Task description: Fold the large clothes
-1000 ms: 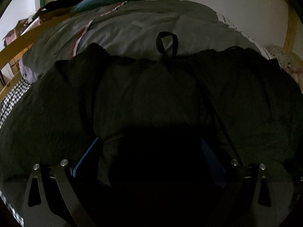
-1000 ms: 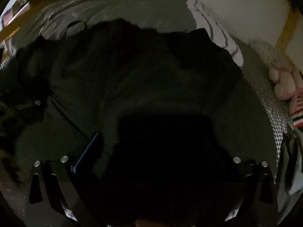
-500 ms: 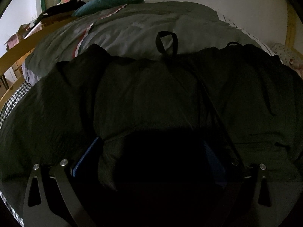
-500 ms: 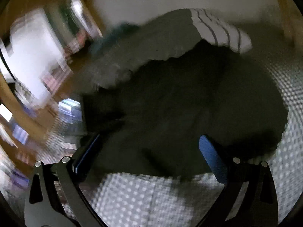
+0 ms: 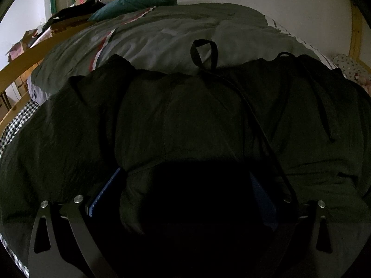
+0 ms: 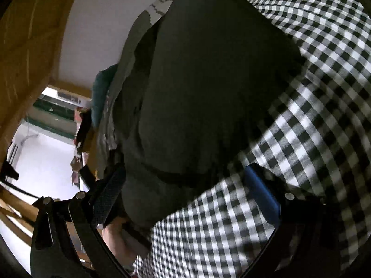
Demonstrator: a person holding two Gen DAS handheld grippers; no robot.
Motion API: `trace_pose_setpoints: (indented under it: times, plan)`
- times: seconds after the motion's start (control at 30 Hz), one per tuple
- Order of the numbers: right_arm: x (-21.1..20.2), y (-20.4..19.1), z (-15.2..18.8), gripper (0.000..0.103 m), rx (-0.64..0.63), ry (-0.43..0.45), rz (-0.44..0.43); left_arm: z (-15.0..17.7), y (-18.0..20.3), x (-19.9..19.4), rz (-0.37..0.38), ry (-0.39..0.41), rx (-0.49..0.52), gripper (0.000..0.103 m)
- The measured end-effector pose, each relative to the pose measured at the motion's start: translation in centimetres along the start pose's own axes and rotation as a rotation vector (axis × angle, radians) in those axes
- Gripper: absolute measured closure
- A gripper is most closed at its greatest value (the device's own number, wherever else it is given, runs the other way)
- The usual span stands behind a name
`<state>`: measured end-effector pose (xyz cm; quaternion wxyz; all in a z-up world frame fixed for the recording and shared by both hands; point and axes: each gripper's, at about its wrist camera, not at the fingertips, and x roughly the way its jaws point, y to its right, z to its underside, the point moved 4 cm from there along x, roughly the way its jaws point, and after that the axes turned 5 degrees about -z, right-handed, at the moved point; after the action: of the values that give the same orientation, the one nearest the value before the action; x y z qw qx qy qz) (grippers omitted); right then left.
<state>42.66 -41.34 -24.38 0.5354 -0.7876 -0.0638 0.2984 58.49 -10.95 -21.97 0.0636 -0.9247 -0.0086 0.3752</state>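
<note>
Obs: dark green garment [image 5: 185, 120] lies spread across the bed, over the checkered sheet [image 6: 324, 74] and against the grey duvet [image 5: 174, 34]. Its hanging loop [image 5: 204, 53] points toward the teal pillow [image 5: 139, 0], and a dark drawstring [image 5: 259, 125] trails down the fabric.

Left gripper [image 5: 183, 194]: my fingers sit spread wide, a thick bunch of the garment's near edge filling the gap between the blue pads. This view matches the one a second ago almost exactly, apart from the fabric at the right edge having settled lower. Whether the pads truly bear on the cloth I cannot tell; the middle is in deep shadow.

Right gripper [image 6: 185, 197]: big change. A second ago it was buried over the garment; half a second ago it was swinging, picture smeared; now it is rolled sideways at the garment's edge, pads apart, nothing pinched. A hand [image 6: 120, 243] shows low in this view.

Reading: the right side has let go and repositioned, so one fold section seems laid. My guess is a fresh grasp on this edge comes next, the left anchoring meanwhile
</note>
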Motion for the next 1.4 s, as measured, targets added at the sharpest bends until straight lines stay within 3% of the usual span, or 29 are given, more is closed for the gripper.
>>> trace_pose_setpoints:
  times: [0.23, 0.37, 0.43, 0.5, 0.53, 0.6, 0.7, 0.77, 0.9, 1.0, 1.07, 1.13, 1.2, 1.23, 1.4]
  plan:
    - [0.9, 1.0, -3.0, 0.002, 0.151, 0.122, -0.044, 0.1, 0.0, 0.0, -0.002, 0.007, -0.001, 0.004]
    - [3.4, 1.1, -5.7, 0.002, 0.221, 0.099, 0.051, 0.2, 0.0, -0.1, -0.005, 0.015, 0.000, 0.004]
    - [3.8, 1.5, -6.6, 0.004, 0.300, 0.120, 0.042, 0.1, 0.0, -0.1, -0.006, 0.015, 0.001, 0.004]
    - [3.5, 2.3, -7.1, 0.038, 0.385, 0.131, 0.025, 0.2, 0.1, -0.2, -0.012, 0.016, 0.003, 0.004]
    - [3.1, 2.7, -7.1, 0.043, 0.411, 0.117, -0.020, 0.2, 0.1, -0.3, -0.018, 0.018, 0.005, 0.004]
    - [2.6, 2.5, -6.9, 0.060, 0.371, 0.098, -0.068, 0.4, 0.4, -0.7, -0.038, 0.022, 0.015, 0.004]
    - [1.1, 1.4, -6.2, 0.071, 0.329, 0.076, -0.145, 0.8, 0.6, -1.5, -0.054, 0.014, 0.016, 0.004]
    - [-1.0, 0.3, -6.2, 0.073, 0.285, 0.100, -0.162, 1.1, 0.9, -2.3, -0.032, -0.013, 0.007, 0.004]
    - [-7.4, -0.3, -6.5, 0.074, 0.233, 0.185, -0.201, 3.1, 4.1, -6.1, 0.094, -0.083, 0.024, 0.004]
    - [-12.4, 2.4, -7.6, 0.074, 0.209, 0.232, -0.106, 4.8, 8.4, -10.2, 0.152, -0.100, 0.050, 0.004]
    - [-13.6, 5.8, -8.0, 0.073, 0.276, 0.224, -0.028, 5.1, 11.2, -13.6, 0.230, -0.022, 0.012, 0.004]
    - [-13.7, 7.5, -7.6, 0.073, 0.304, 0.220, -0.020, 5.5, 13.7, -15.0, 0.246, -0.001, 0.019, 0.004]
    - [-13.6, 6.3, -7.3, 0.073, 0.235, 0.235, 0.020, 6.8, 16.6, -12.9, 0.128, -0.059, 0.125, 0.004]
    - [-13.4, 5.5, -7.1, 0.073, 0.212, 0.239, 0.029, 7.0, 16.8, -12.4, 0.109, -0.040, 0.144, 0.004]
    - [-13.7, -1.5, -6.7, 0.073, 0.002, 0.260, 0.101, 6.8, 15.9, -11.0, 0.145, -0.105, 0.149, 0.004]
